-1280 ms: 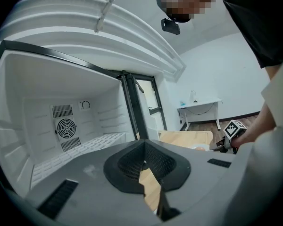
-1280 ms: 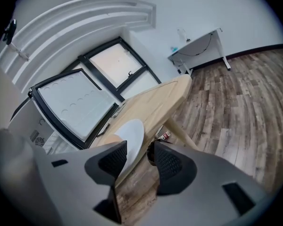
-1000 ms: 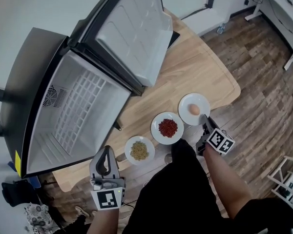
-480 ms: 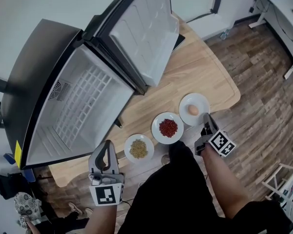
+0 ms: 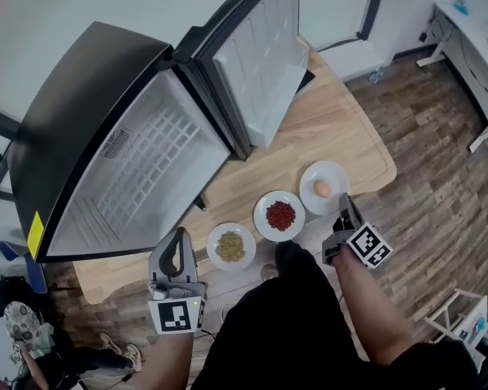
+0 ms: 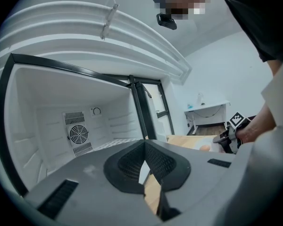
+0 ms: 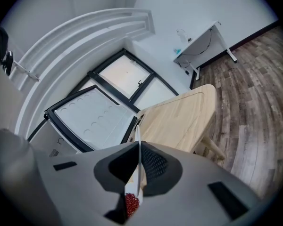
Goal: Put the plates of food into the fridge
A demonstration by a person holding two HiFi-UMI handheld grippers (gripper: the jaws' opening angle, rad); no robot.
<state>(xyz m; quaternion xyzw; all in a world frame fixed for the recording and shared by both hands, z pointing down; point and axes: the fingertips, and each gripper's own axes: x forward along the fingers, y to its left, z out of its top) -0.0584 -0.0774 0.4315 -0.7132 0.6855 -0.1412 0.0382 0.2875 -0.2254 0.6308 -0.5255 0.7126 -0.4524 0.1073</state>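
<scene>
Jaws of my right gripper point(image 5: 345, 205) have just been closing and now pinch the near rim of the egg plate point(image 5: 310, 177). In the right gripper view that white rim runs edge-on as a thin line between the pads. My right forearm comes in from the lower right of the head view, with the marker cube behind the jaws, and the gripper points up and left over the tabletop point(image 5: 342, 128). The egg point(image 5: 322, 188) sits in the middle of its plate. From above I cannot tell whether the plate rests on the wood or is raised off it.

Just left of it lies the plate of red food point(image 5: 263, 218), and further left the plate of yellowish food point(image 5: 215, 236), both flat on the tabletop.

My left gripper point(image 5: 179, 236) hangs at the tabletop's near edge, just beside the plate of yellowish food. Its jaws are together with nothing between them. It points toward the open fridge point(image 5: 146, 169), and its own view looks into the white inside, where a round fan grille point(image 6: 78, 134) sits on the back wall. The fridge door point(image 5: 260, 63) stands swung wide.
</scene>
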